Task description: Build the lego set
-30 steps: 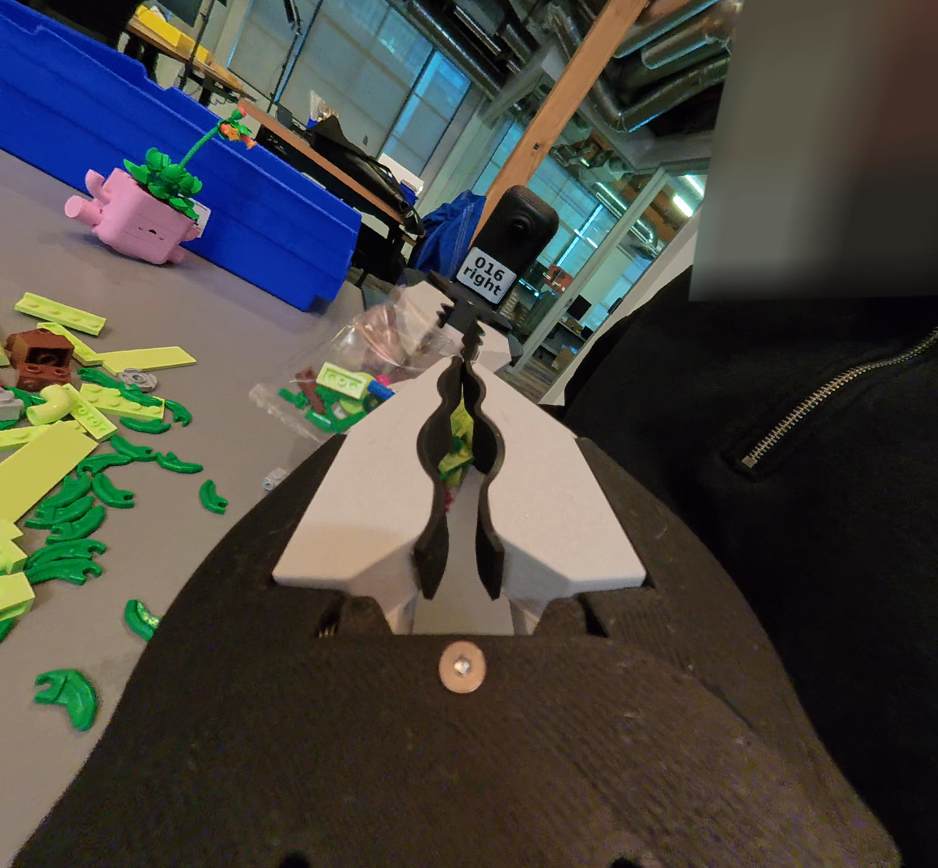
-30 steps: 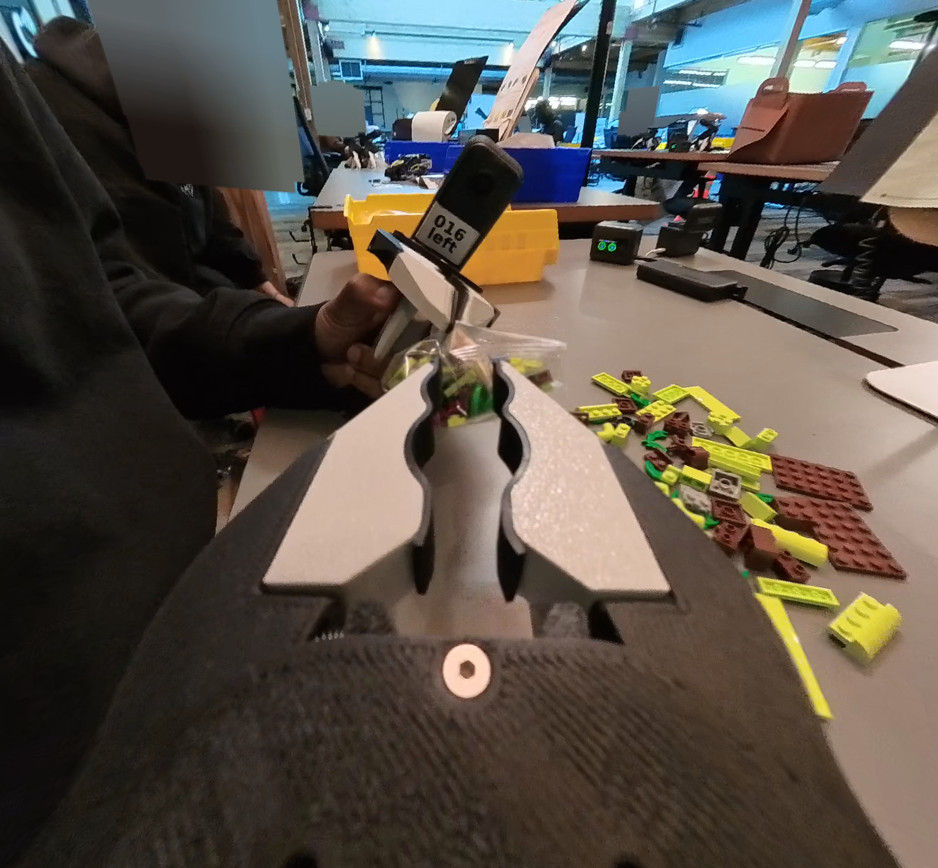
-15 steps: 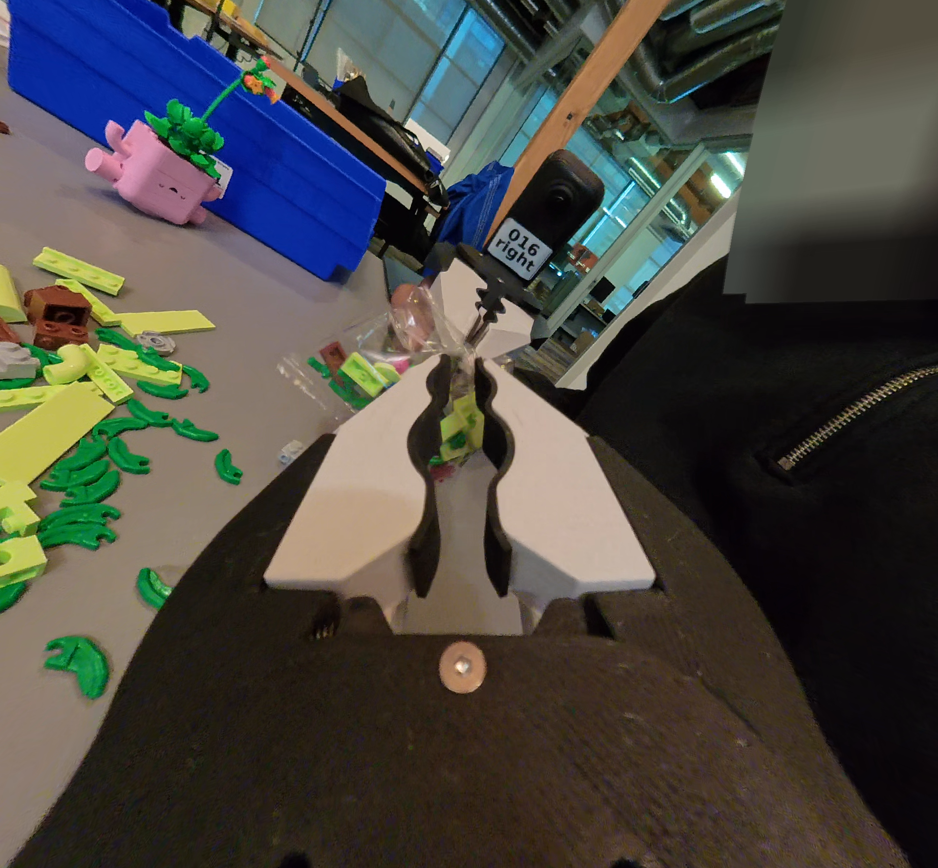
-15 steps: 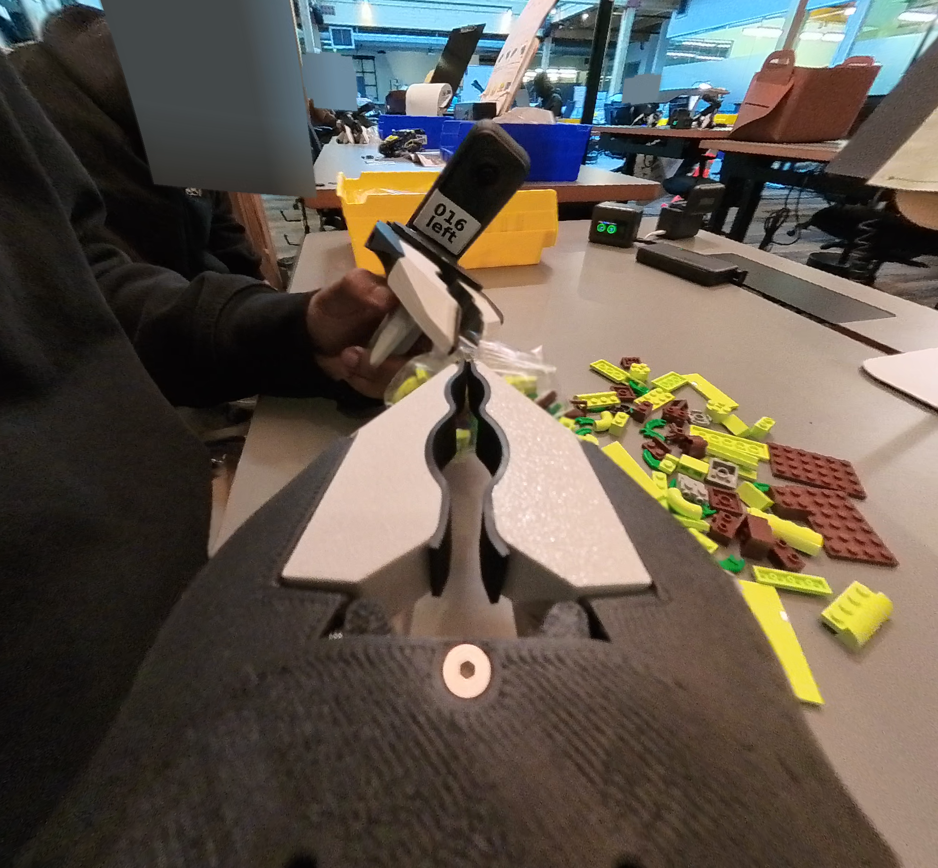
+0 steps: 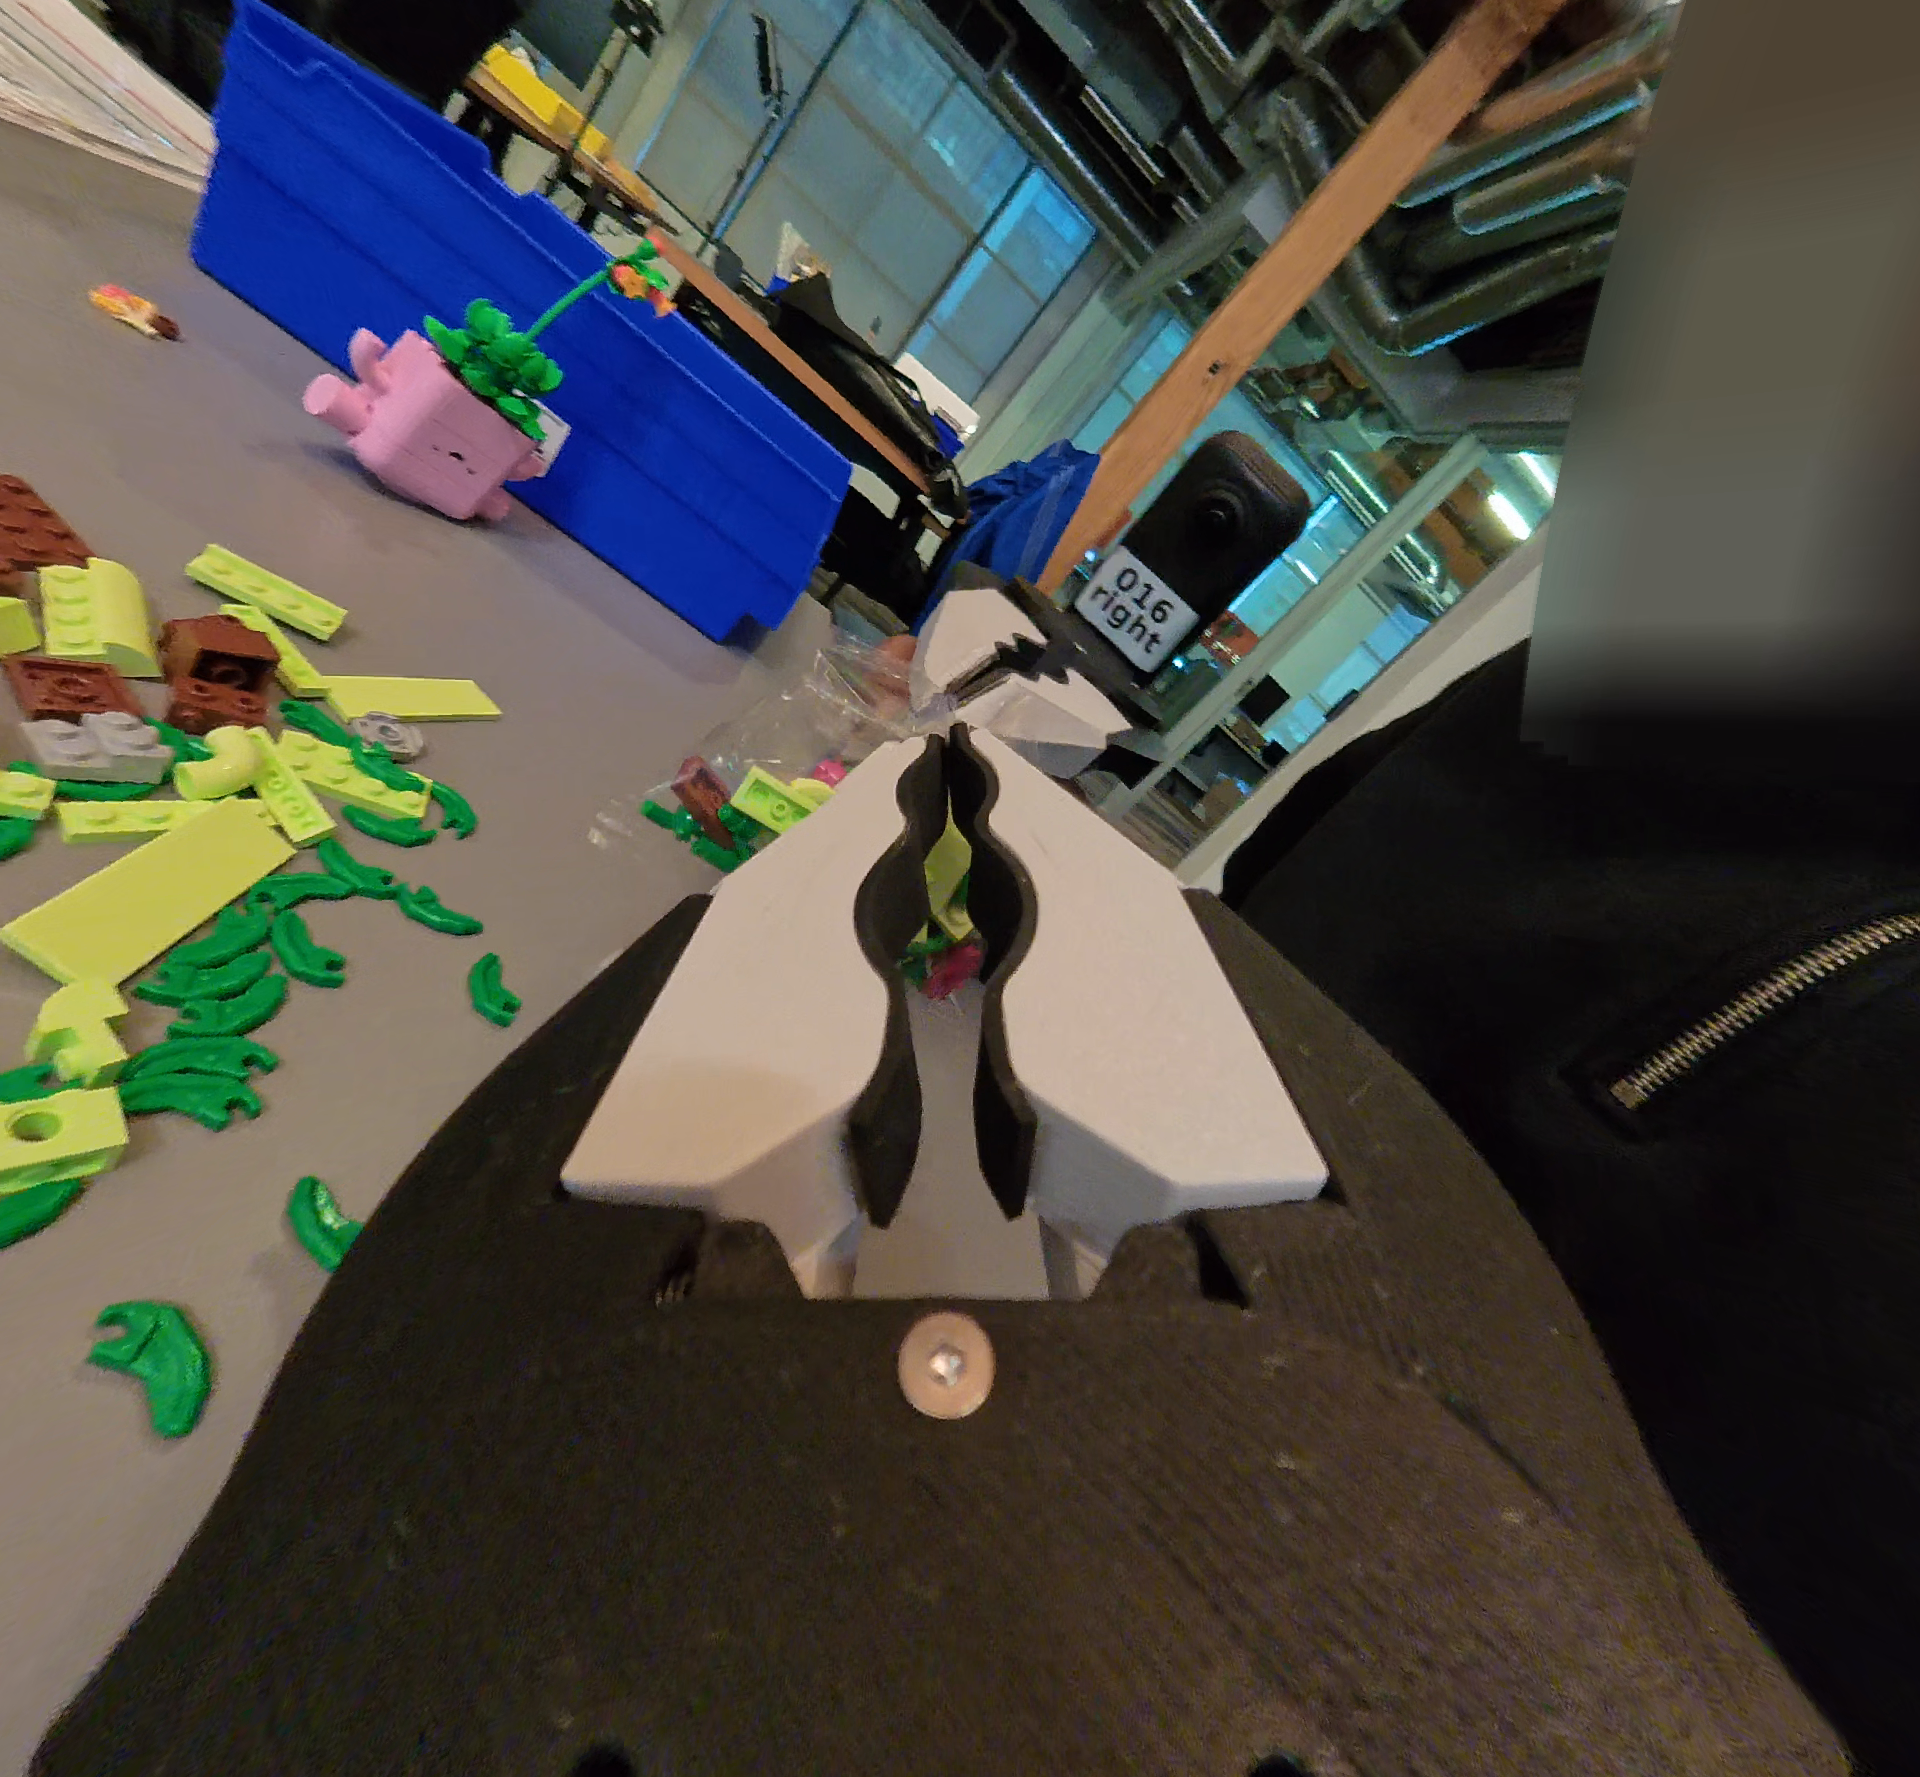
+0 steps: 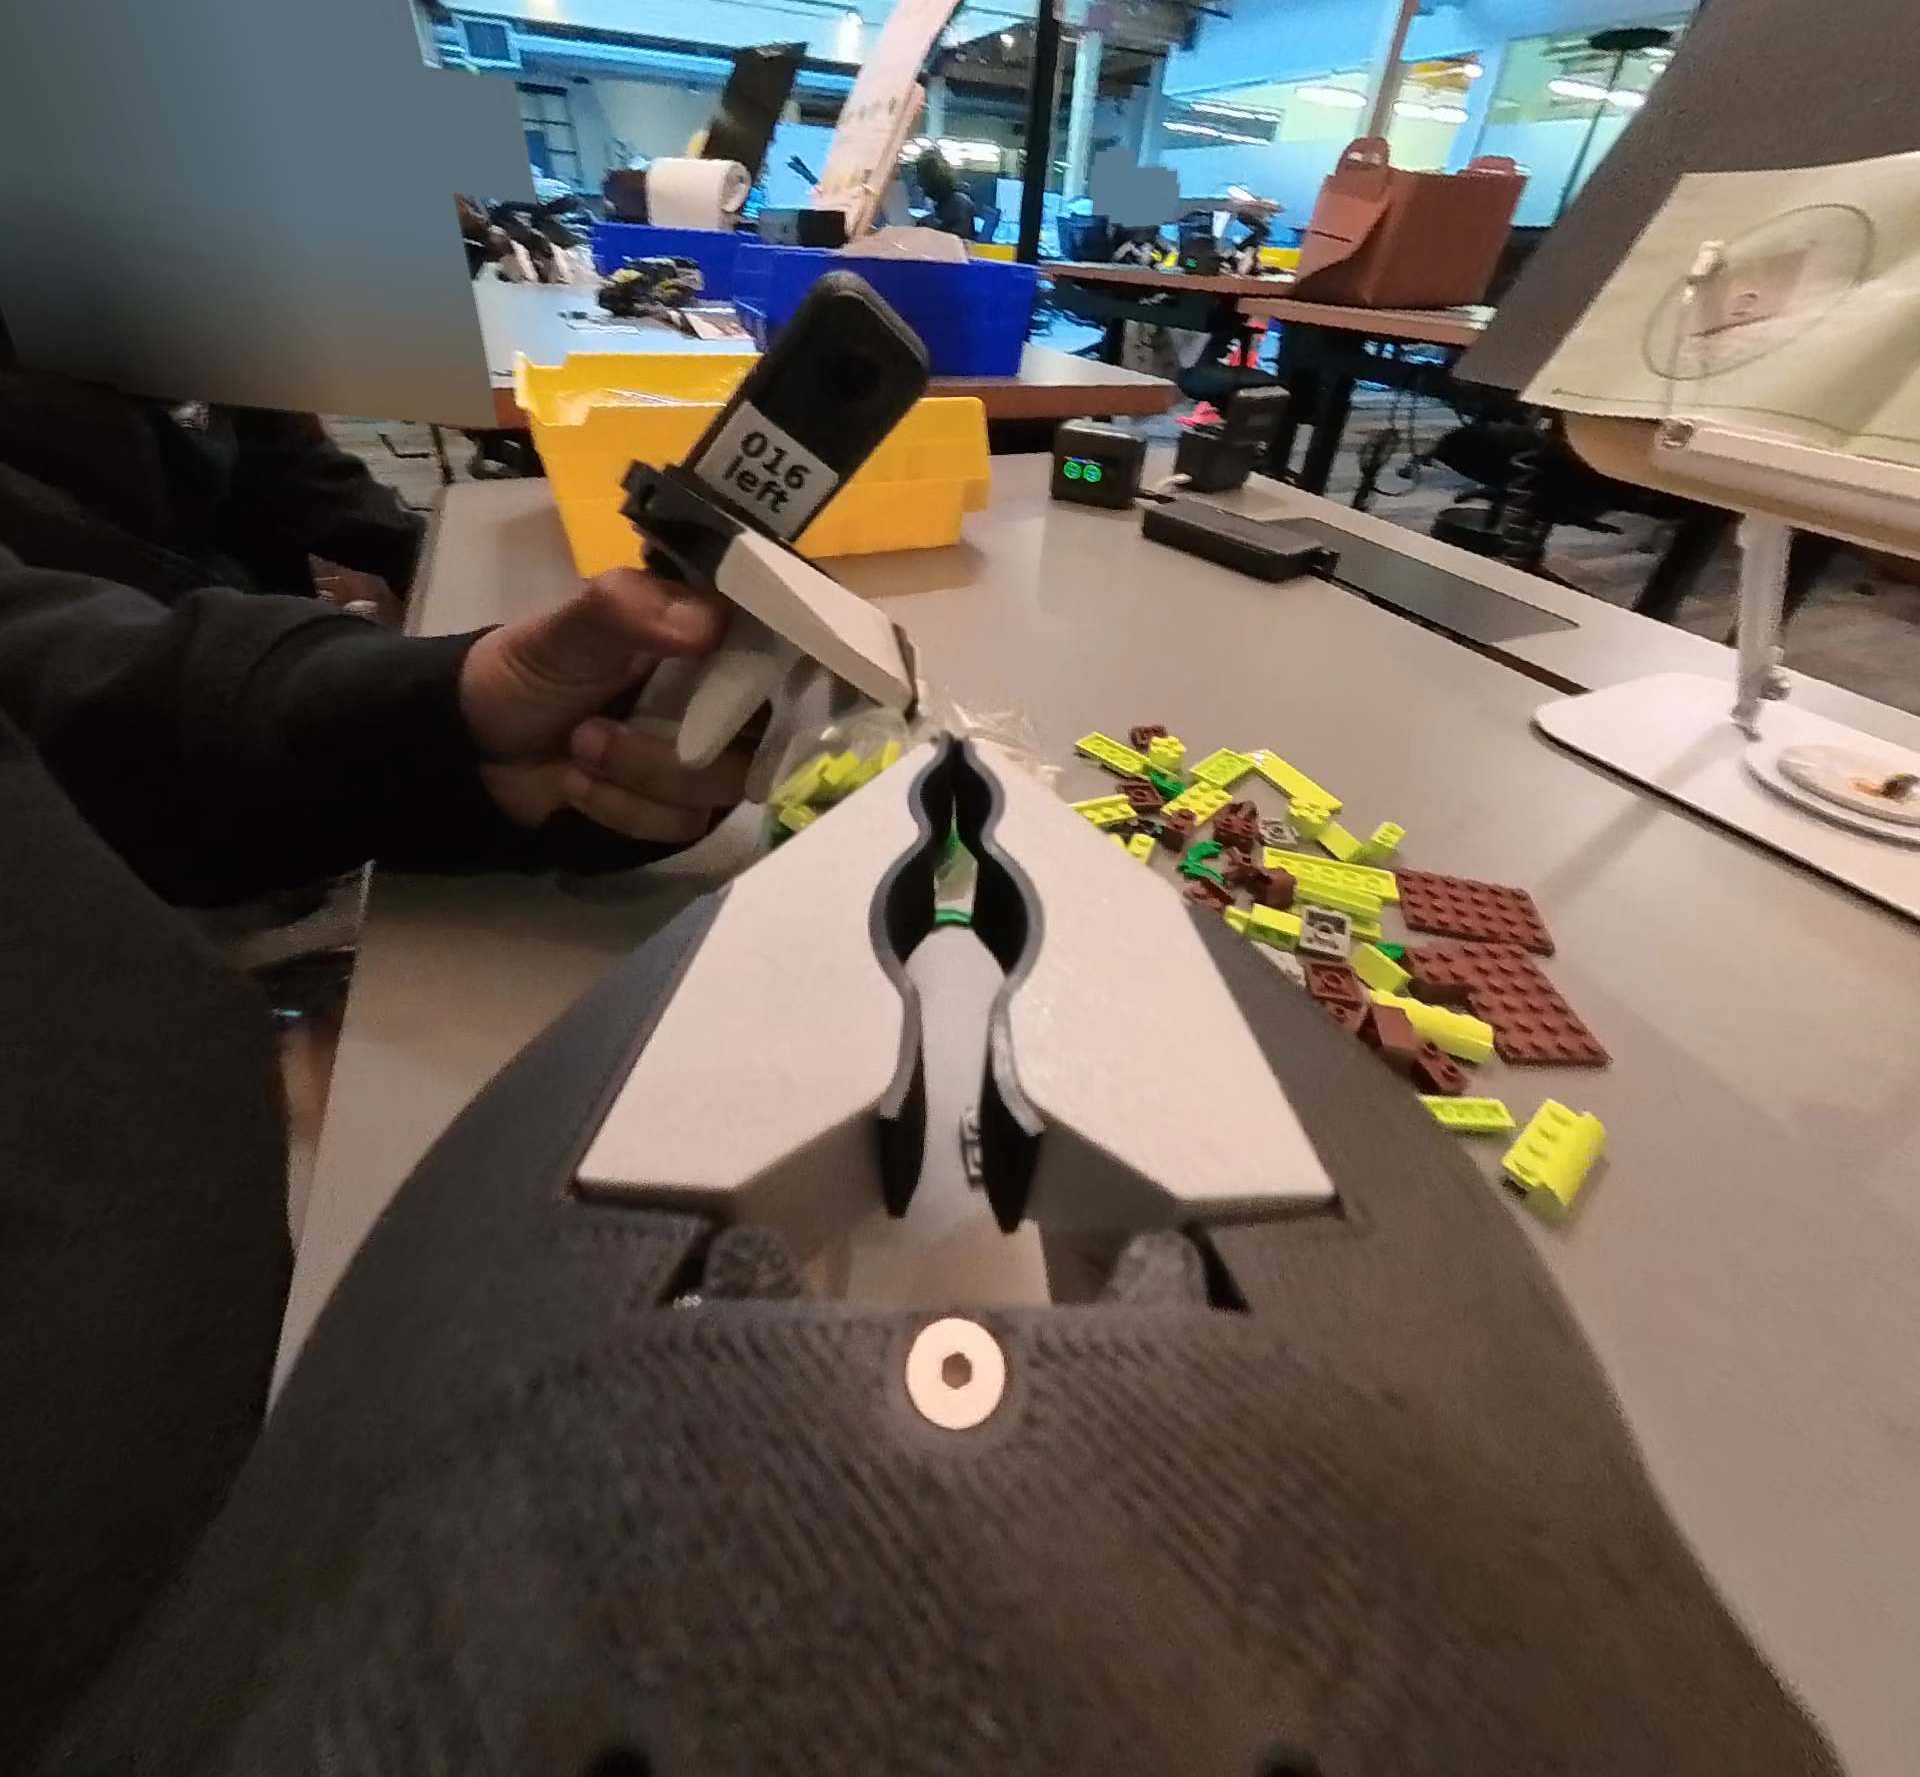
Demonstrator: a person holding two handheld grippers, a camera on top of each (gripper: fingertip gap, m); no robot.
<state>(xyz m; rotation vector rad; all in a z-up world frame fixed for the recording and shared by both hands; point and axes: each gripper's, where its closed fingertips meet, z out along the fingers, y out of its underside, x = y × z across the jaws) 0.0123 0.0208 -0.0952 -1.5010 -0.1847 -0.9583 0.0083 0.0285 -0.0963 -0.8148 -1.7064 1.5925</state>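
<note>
Just above the near edge of the grey bench (image 6: 1195, 605), I have the small clear plastic bag of lego pieces (image 5: 790, 771) pinched from both sides. My left hand-held gripper (image 5: 948, 740) has its fingertips closed together on the bag's crinkled top edge, and my right hand-held gripper (image 6: 951, 751) is closed on the same edge, tip to tip with the left. Lime, green, brown and pink pieces show through the plastic, which hangs down to the bench below the tips. A hand (image 6: 582, 709) in a black sleeve grips the left tool's handle. Beyond the bag, loose lime-green plates and dark green curved leaf pieces (image 5: 239, 906) lie scattered with flat brown studded plates (image 6: 1496, 969). Farther back, a finished pink lego planter with a green plant (image 5: 436, 418) stands just in front of a blue plastic bin (image 5: 499, 293). A yellow plastic bin (image 6: 623, 460) sits behind the left tool.
</note>
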